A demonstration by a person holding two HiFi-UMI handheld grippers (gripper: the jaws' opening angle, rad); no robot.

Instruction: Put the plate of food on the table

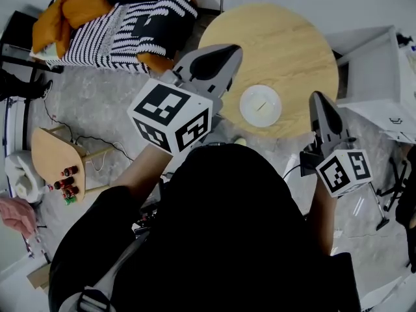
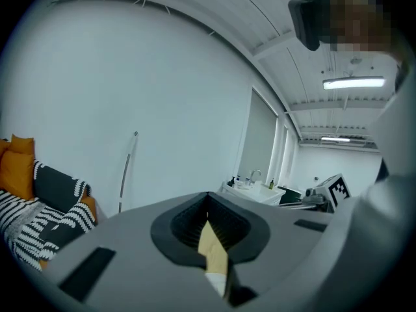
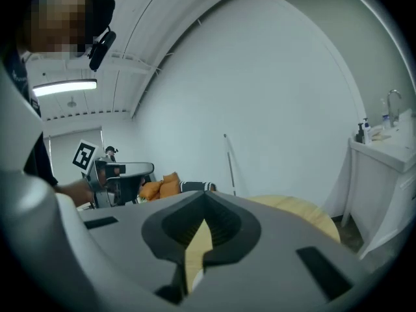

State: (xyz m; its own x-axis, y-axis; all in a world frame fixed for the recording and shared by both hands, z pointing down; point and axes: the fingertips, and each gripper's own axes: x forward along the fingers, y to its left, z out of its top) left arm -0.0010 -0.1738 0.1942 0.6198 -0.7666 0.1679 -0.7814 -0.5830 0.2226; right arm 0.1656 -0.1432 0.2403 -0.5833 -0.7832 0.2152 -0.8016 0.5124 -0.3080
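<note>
A white plate (image 1: 260,105) with a small pale bit of food at its middle rests on the round wooden table (image 1: 292,44), near the table's front edge. My left gripper (image 1: 221,56) hovers over the table's left edge, left of the plate, jaws together and empty. My right gripper (image 1: 320,101) is at the table's front right edge, right of the plate, also shut and empty. In the left gripper view the left gripper (image 2: 208,214) points up at the wall. The right gripper (image 3: 203,221) has the table top (image 3: 305,213) just beyond it in its own view.
A sofa with orange cushions and a striped blanket (image 1: 123,18) stands at the back left. A small wooden side table (image 1: 55,158) with little bottles is at the left, another person's hand (image 1: 16,213) near it. A white cabinet (image 1: 383,83) is right of the round table.
</note>
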